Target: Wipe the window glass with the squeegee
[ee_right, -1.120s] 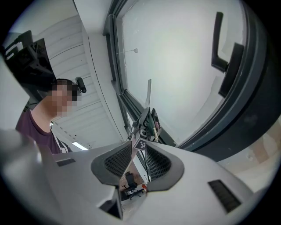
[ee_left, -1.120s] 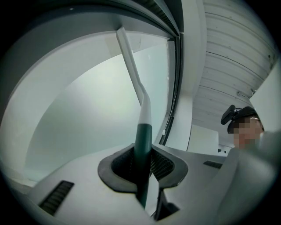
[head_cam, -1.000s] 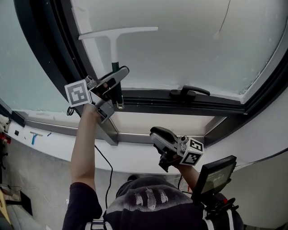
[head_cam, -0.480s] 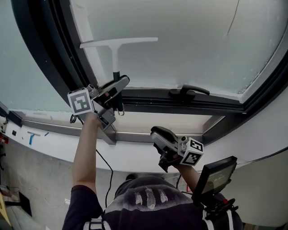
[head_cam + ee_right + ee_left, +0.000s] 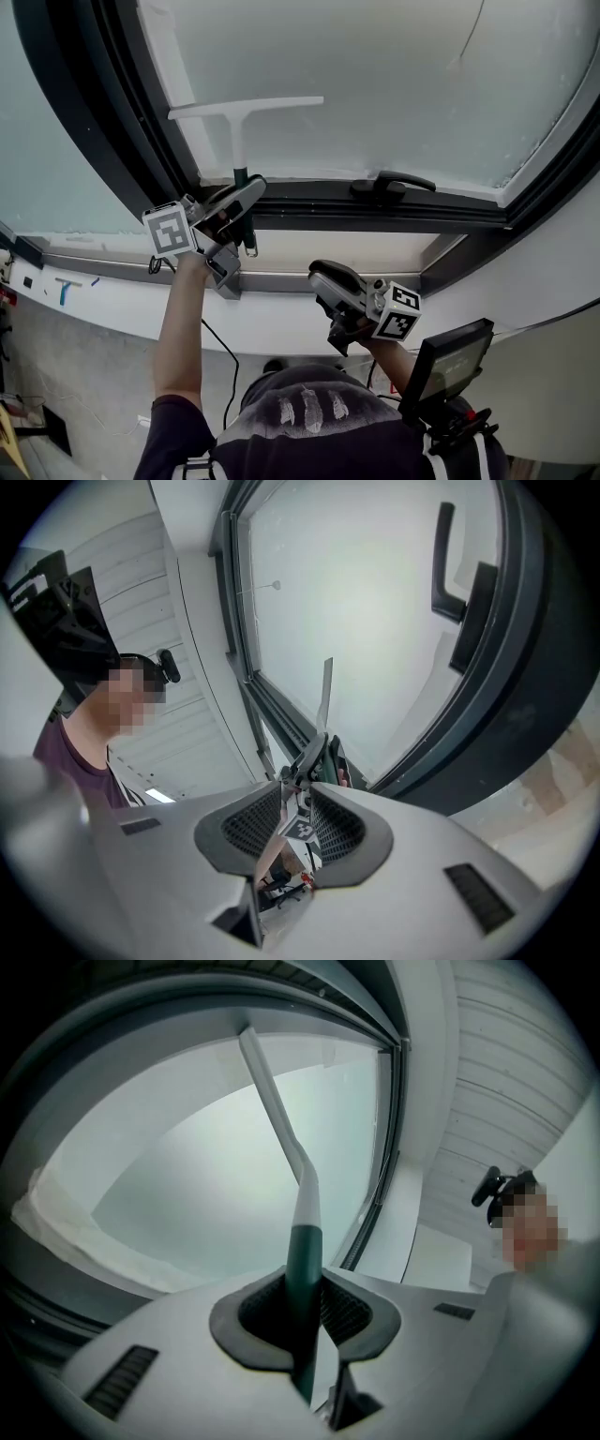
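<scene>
On my left gripper (image 5: pixel 305 1330), the fingers (image 5: pixel 352 1314) are hiding the squeegee (image 5: pixel 302 1199) handle's end; picture edges are cropping the window glass (image 5: pixel 375 75); one blue speck (image 5: pixel 63 289) is looking unidentifiably small.

A white ledge (image 5: pixel 122 295) ran below the window glass (image 5: pixel 375 84) and its dark frame (image 5: pixel 309 199); a small blue T-shaped tool (image 5: pixel 64 289) lay on the ledge near its left end; grey floor (image 5: pixel 84 375) showed beneath it at the lower left.

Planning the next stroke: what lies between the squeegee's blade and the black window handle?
In the head view, only bare frosted glass separates the squeegee's blade from the window handle, which sits on the dark frame below the pane.
</scene>
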Motion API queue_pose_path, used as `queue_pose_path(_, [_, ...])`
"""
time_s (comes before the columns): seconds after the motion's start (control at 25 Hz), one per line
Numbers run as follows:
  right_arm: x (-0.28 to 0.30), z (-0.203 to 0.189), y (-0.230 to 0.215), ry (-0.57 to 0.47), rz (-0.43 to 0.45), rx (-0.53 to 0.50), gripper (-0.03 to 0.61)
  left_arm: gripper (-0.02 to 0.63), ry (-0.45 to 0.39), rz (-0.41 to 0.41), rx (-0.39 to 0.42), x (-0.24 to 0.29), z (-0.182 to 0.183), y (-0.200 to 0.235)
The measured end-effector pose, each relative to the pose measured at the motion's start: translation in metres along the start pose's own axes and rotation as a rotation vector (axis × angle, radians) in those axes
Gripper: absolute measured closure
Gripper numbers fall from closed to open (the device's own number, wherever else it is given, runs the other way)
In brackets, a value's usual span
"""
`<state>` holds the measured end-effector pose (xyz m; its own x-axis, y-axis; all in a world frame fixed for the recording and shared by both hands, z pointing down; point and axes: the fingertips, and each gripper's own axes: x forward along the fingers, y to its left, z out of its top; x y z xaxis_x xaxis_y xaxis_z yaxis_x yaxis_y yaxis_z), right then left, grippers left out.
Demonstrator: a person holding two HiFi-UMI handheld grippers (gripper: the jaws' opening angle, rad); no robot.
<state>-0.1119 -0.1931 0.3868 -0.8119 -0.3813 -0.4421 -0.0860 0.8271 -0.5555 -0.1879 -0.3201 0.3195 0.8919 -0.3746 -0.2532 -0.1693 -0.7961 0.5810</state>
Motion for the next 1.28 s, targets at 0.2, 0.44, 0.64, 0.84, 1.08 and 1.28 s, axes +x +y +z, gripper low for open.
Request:
queue_pose_path(0.2, [0.007,0.007,0.003,0.0,-0.013,0.01,0.482,0.535,0.0,0.026,-0.015,0.001,0.004,0.001])
queue_pose_path(0.44, [0.009,0.007,0.008,-0.023,-0.038,0.029,0.48,0.535,-0.002,-0.037,-0.127,0.004,-0.002,-0.007])
queue_pose_path(0.64, [0.009,0.003,-0.001,-0.009,-0.035,-0.019,0.48,0.541,0.018,0.034,-0.149,-0.002,-0.009,0.008])
queue_pose_path(0.84, [0.01,0.001,0.001,-0.014,-0.046,-0.036,0.48,0.545,0.059,0.092,-0.047,-0.004,-0.009,0.004])
queue_pose_path(1.08, [0.009,-0.007,0.011,-0.045,-0.086,-0.063,0.48,0.545,0.093,-0.044,-0.041,0.004,-0.012,-0.037])
queue_pose_path(1.28, [-0.004,-0.019,0.012,-0.086,-0.151,-0.072,0.48,0.545,0.152,-0.081,0.018,0.011,-0.019,-0.053])
